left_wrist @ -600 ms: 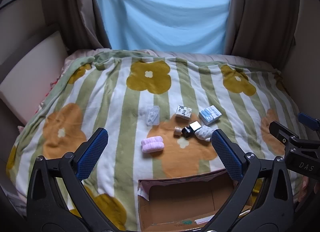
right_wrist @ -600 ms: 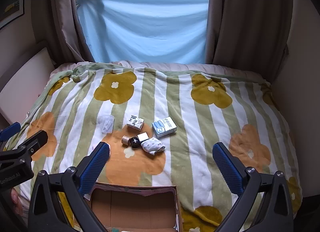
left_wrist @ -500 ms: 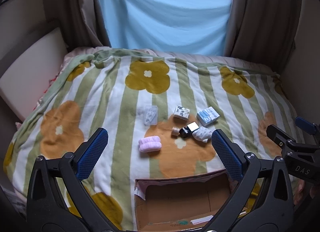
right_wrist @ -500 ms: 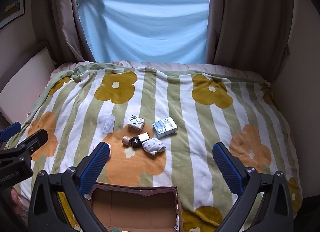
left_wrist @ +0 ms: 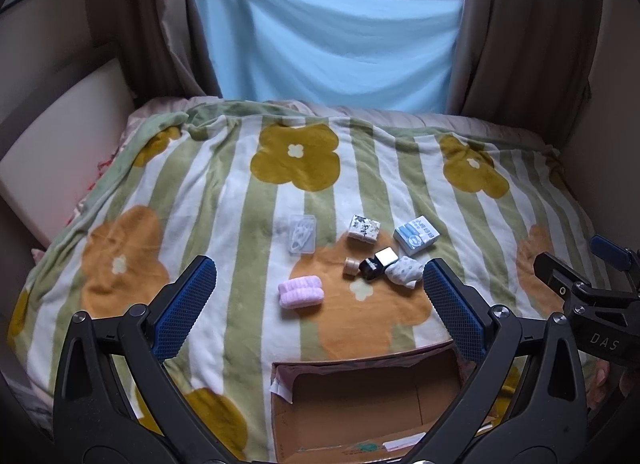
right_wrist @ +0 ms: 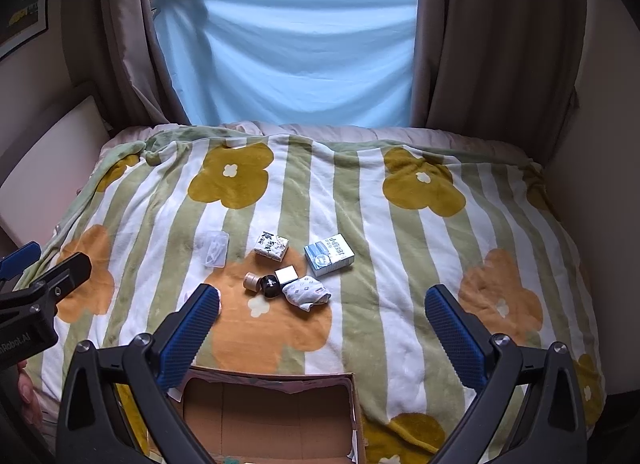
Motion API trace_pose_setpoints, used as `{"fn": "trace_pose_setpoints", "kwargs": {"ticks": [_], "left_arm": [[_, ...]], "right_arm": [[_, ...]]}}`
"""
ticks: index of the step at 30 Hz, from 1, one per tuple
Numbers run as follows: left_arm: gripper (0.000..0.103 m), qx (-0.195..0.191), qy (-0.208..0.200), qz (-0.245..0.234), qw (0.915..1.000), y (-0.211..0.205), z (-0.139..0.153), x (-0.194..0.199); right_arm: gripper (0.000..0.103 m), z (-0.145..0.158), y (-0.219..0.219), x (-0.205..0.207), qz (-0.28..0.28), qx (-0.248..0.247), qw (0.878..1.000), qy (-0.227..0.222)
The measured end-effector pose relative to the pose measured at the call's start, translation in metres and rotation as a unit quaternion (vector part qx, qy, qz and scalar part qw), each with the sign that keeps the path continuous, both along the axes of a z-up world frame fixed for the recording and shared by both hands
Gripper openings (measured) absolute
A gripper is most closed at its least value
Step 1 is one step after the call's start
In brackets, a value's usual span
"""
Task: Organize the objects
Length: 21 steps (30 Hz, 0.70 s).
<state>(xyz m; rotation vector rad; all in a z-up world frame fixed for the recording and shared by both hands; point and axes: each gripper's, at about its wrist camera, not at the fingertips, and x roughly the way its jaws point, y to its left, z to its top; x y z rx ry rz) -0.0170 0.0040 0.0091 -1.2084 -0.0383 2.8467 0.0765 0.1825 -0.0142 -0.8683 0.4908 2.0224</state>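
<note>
Small items lie grouped on the flowered blanket: a pink rolled cloth [left_wrist: 300, 294], a clear plastic case [left_wrist: 303, 233] [right_wrist: 216, 248], a patterned box [left_wrist: 363, 229] [right_wrist: 272, 245], a blue-white box [left_wrist: 416, 234] [right_wrist: 329, 255], a tan jar [left_wrist: 352, 266] [right_wrist: 251, 281], a black jar [left_wrist: 370, 268] [right_wrist: 270, 286] and a rolled sock [left_wrist: 405, 271] [right_wrist: 306, 291]. An open cardboard box [left_wrist: 360, 368] [right_wrist: 272, 378] sits on the blanket's near edge. My left gripper [left_wrist: 319, 268] and right gripper [right_wrist: 323, 293] hover side by side above the box. Both are open and hold nothing.
A white cushion [left_wrist: 60, 168] leans at the bed's left side. Brown curtains and a blue sheet [right_wrist: 288, 60] hang over the window behind the bed. A wall closes the right side. Each gripper shows at the edge of the other's view.
The left wrist view has drifted only slightly. No object has moved and both grippers stay wide open.
</note>
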Motion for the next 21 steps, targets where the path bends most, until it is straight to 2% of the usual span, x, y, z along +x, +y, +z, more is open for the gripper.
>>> {"fn": "trace_pose_setpoints", "kwargs": {"ticks": [2,3,21], "left_arm": [[0.103,0.000,0.000,0.000,1.0000,0.0005,0.0005,0.0003],[0.103,0.000,0.000,0.000,1.0000,0.0006,0.0006,0.0003],[0.103,0.008,-0.006,-0.007,0.9999,-0.0005,0.0037,-0.0029]], "right_arm": [[0.102,0.0000,0.0001,0.0002,0.000,0.000,1.000,0.000],[0.102,-0.0004,-0.0002,-0.0002,-0.020,0.000,1.000,-0.002],[0.102,0.0026,-0.0026,-0.0071,-0.014,0.002,1.000,-0.001]]}}
